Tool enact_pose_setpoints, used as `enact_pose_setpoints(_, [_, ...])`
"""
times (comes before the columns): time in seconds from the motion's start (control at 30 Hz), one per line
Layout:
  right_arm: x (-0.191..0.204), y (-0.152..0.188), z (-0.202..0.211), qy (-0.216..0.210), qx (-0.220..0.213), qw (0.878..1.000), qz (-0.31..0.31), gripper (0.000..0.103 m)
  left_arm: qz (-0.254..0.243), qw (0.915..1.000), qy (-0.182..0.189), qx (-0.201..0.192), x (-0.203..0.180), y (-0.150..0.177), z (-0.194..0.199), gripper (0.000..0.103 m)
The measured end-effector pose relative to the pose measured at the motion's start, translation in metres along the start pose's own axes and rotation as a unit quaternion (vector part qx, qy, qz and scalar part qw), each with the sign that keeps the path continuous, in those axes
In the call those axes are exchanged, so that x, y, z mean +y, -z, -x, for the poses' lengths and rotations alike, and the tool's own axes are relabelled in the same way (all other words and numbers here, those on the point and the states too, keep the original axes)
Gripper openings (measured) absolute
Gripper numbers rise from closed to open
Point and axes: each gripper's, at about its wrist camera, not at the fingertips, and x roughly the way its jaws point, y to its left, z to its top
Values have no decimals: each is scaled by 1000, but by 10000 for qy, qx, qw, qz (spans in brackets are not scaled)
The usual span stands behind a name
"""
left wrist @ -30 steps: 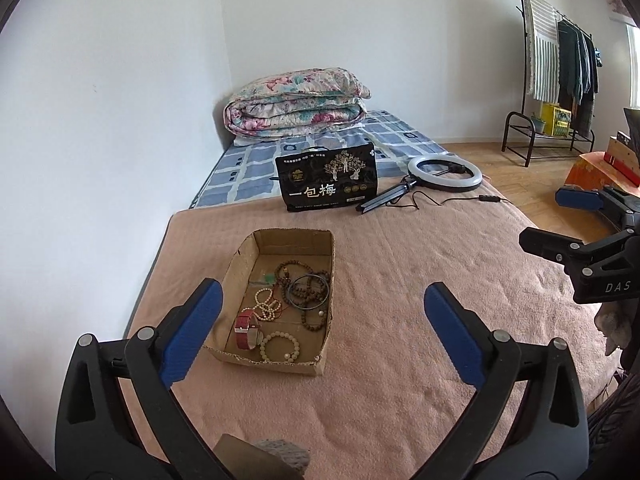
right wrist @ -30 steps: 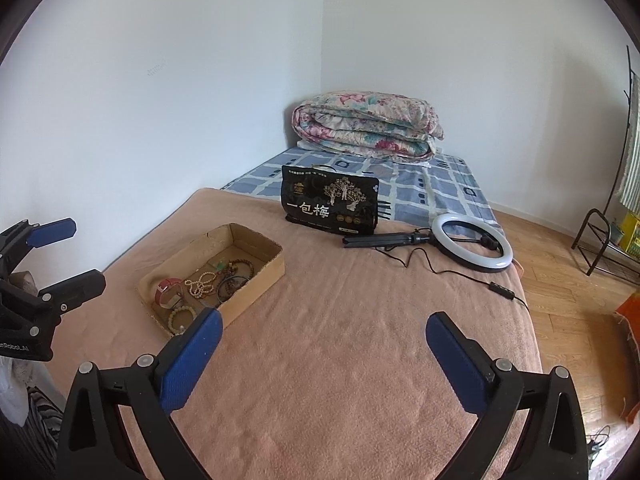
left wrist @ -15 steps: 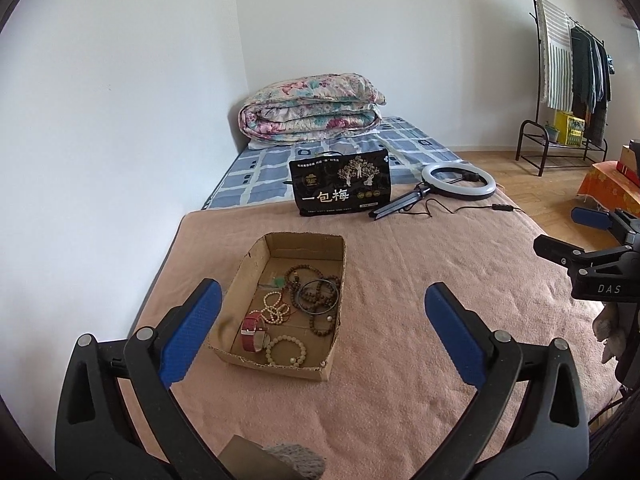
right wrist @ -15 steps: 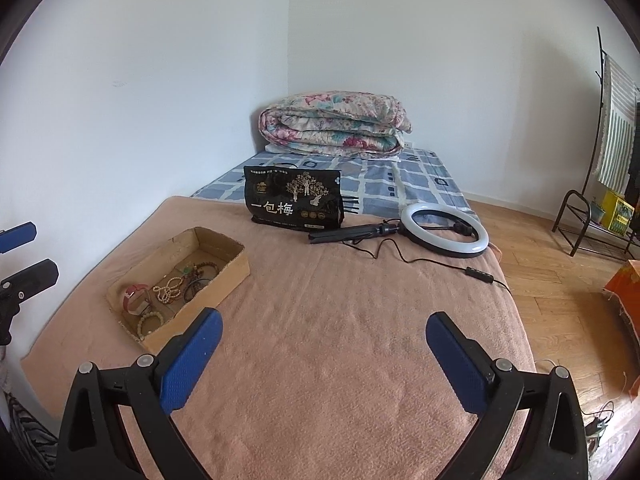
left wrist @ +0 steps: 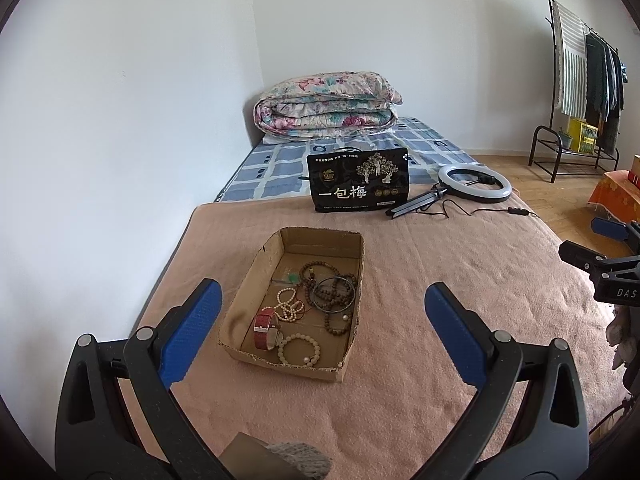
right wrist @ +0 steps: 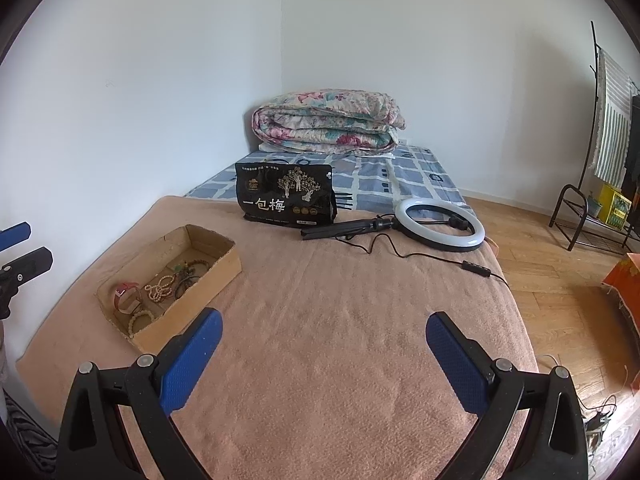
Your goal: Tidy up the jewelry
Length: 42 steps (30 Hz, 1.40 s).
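Note:
A shallow cardboard box (left wrist: pixel 256 280) (right wrist: pixel 224 264) lies on the pink blanket and holds tangled jewelry: a red-strapped watch (left wrist: pixel 265 326) (right wrist: pixel 124 292), cream bead bracelets (left wrist: pixel 299 349), a pearl string (left wrist: pixel 289 307) and dark wooden bead strands with a bangle (left wrist: pixel 334 294). My left gripper (left wrist: pixel 323 320) hovers open just in front of the box, empty. My right gripper (right wrist: pixel 324 344) is open and empty over bare blanket, to the right of the box. Each gripper shows at the edge of the other's view.
A black snack bag (left wrist: pixel 358 180) stands behind the box. A ring light (left wrist: pixel 474 178) on a folded tripod with a cable lies to its right. A folded floral quilt (left wrist: pixel 326 102) sits by the wall. A clothes rack (left wrist: pixel 580 80) stands on the wooden floor.
Both views have swung: the box now sits nearer the centre of the left view and further left in the right view. Both grippers stay open.

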Motion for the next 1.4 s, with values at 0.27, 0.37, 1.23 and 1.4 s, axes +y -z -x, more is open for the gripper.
enact_pose_setpoints(0.27, [1, 4, 6, 39, 2, 9999, 96, 103, -17, 10000, -3, 48, 0, 7, 3, 103])
enact_pose_setpoints(0.37, [2, 6, 7, 73, 1, 9999, 124, 103, -14, 10000, 40, 84, 0, 8, 3, 103])
enact_pose_setpoints(1.23, [-5, 12, 0, 113, 161, 9998, 16, 103, -56, 10000, 42, 67, -2, 10, 6, 103])
enact_pose_setpoints(1.4, [-7, 12, -1, 105, 179, 9998, -22, 103, -61, 9999, 41, 80, -2, 10, 6, 103])
